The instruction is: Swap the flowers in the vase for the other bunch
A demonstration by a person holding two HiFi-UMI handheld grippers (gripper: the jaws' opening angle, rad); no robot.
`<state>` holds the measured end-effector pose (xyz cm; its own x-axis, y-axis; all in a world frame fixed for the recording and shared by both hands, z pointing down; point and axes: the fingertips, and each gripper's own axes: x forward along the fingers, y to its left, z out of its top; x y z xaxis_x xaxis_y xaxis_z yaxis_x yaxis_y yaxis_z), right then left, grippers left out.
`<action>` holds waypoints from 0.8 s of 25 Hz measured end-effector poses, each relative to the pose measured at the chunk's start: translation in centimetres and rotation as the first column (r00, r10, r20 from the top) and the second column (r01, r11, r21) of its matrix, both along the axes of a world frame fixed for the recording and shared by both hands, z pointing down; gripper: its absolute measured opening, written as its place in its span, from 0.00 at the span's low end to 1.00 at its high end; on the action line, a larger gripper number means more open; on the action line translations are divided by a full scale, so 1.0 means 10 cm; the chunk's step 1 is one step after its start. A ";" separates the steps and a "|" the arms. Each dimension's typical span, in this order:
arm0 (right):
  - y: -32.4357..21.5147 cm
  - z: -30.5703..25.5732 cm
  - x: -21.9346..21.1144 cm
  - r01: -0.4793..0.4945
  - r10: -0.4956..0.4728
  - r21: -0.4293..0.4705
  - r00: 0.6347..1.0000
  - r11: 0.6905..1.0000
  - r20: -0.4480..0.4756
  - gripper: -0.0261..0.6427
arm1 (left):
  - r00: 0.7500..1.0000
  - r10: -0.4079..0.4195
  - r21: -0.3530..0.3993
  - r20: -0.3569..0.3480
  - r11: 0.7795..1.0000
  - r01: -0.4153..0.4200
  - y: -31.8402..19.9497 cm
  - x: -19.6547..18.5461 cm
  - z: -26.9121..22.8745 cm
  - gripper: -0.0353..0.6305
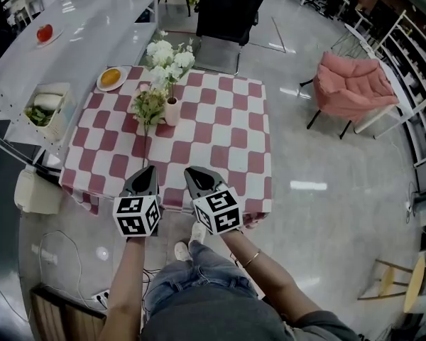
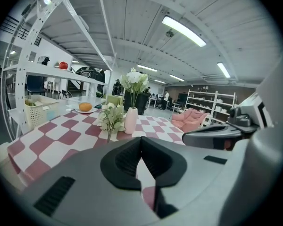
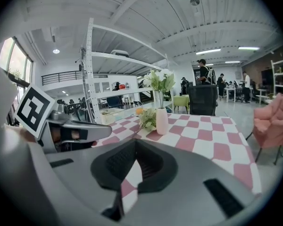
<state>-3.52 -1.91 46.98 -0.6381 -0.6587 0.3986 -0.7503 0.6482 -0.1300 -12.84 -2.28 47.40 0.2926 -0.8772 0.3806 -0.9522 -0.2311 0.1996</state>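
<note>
A slim pale pink vase (image 1: 172, 111) stands on the red-and-white checked table (image 1: 227, 141) and holds tall white flowers (image 1: 169, 57). A second bunch (image 1: 148, 107), greenish with small pale blooms, lies just left of it, touching or nearly so. Both grippers hover over the table's near edge, well short of the vase. My left gripper (image 1: 148, 169) is shut and empty, as is my right gripper (image 1: 192, 170). In the left gripper view the vase (image 2: 130, 120) and second bunch (image 2: 111, 119) lie ahead. In the right gripper view the vase (image 3: 162, 121) is straight ahead.
A plate with an orange (image 1: 111, 78) sits at the table's far left corner. A white shelf unit with a basket (image 1: 48, 109) runs along the left. A black chair (image 1: 224, 20) stands behind the table, and a pink armchair (image 1: 351, 84) on the floor to the right.
</note>
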 end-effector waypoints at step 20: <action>0.72 -0.17 0.13 -0.048 0.045 0.062 0.998 0.997 0.042 0.05 | 1.000 -0.010 0.014 -0.013 1.000 0.011 0.74 -0.06 -0.04 0.08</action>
<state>-2.22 5.28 45.28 -0.6210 -0.7111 0.3296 -0.7748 0.6206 -0.1208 -13.41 5.11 47.01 0.2884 -0.8854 0.3646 -0.9519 -0.2239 0.2092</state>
